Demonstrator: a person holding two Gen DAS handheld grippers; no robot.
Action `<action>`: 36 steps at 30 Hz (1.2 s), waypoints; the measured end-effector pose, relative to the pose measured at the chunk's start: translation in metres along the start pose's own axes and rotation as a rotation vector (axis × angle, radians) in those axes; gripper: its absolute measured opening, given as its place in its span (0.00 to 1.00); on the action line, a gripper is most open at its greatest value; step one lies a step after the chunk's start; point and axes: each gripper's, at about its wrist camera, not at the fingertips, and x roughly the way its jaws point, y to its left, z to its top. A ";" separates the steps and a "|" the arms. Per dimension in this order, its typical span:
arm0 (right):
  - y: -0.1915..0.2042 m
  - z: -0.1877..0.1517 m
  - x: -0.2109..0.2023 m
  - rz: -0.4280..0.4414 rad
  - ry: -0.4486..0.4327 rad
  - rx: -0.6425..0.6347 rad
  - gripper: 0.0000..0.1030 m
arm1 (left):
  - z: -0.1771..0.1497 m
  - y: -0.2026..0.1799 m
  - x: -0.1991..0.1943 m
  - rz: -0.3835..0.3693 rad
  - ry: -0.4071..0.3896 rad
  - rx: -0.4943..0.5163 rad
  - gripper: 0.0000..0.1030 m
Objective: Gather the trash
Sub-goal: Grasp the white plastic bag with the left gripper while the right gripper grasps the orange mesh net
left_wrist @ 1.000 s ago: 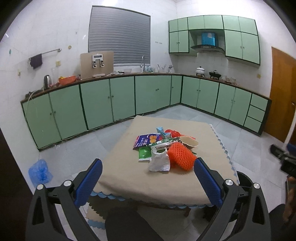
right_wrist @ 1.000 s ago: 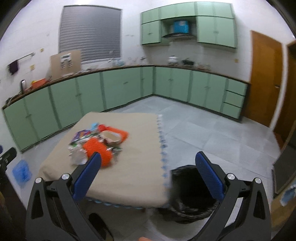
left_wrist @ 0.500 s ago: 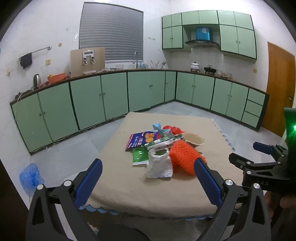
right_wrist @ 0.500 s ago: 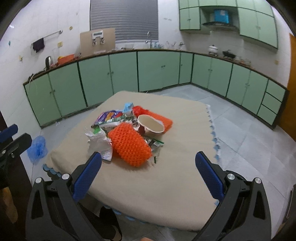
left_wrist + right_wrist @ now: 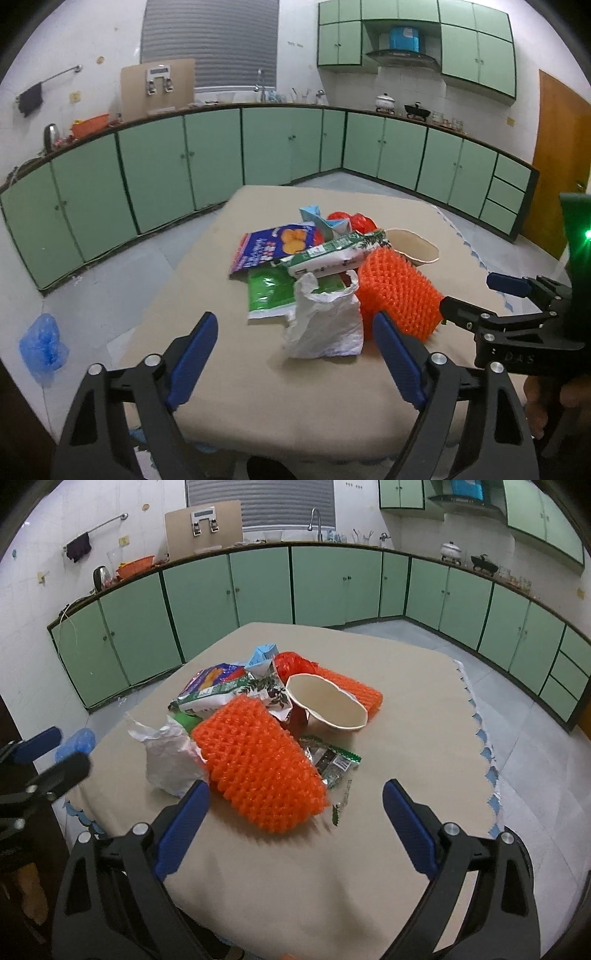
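Note:
A pile of trash lies mid-table on the beige cloth [image 5: 258, 387]: a crumpled white bag [image 5: 325, 321] [image 5: 170, 753], an orange foam net [image 5: 397, 291] [image 5: 258, 760], a green packet [image 5: 267, 291], a purple snack bag [image 5: 273, 247], a paper bowl [image 5: 325, 701], a second orange net [image 5: 351, 686], a blue carton [image 5: 262, 655] and a small green wrapper [image 5: 332, 760]. My left gripper [image 5: 295, 354] is open, just short of the white bag. My right gripper [image 5: 295, 823] is open, just short of the orange net; it also shows in the left wrist view [image 5: 480, 299].
Green cabinets [image 5: 258, 147] line the far walls. A blue plastic bag [image 5: 42, 341] lies on the floor at left. A wooden door [image 5: 561, 158] is at right. A black bin rim [image 5: 524, 853] shows beyond the table's right edge [image 5: 487, 768].
Both grippers have moved in toward the table and the trash pile. The right gripper swung left from the black bin to face the pile. Both stay open.

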 end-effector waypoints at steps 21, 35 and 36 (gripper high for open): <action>0.003 0.002 0.032 0.010 0.043 -0.033 0.89 | 0.001 0.008 0.060 -0.118 0.051 0.014 0.00; -0.007 0.005 0.029 0.000 0.024 -0.020 0.89 | -0.003 0.005 0.055 -0.132 0.018 0.067 0.69; -0.007 0.005 0.030 0.000 0.026 -0.017 0.89 | -0.003 0.003 0.057 -0.138 0.022 0.076 0.69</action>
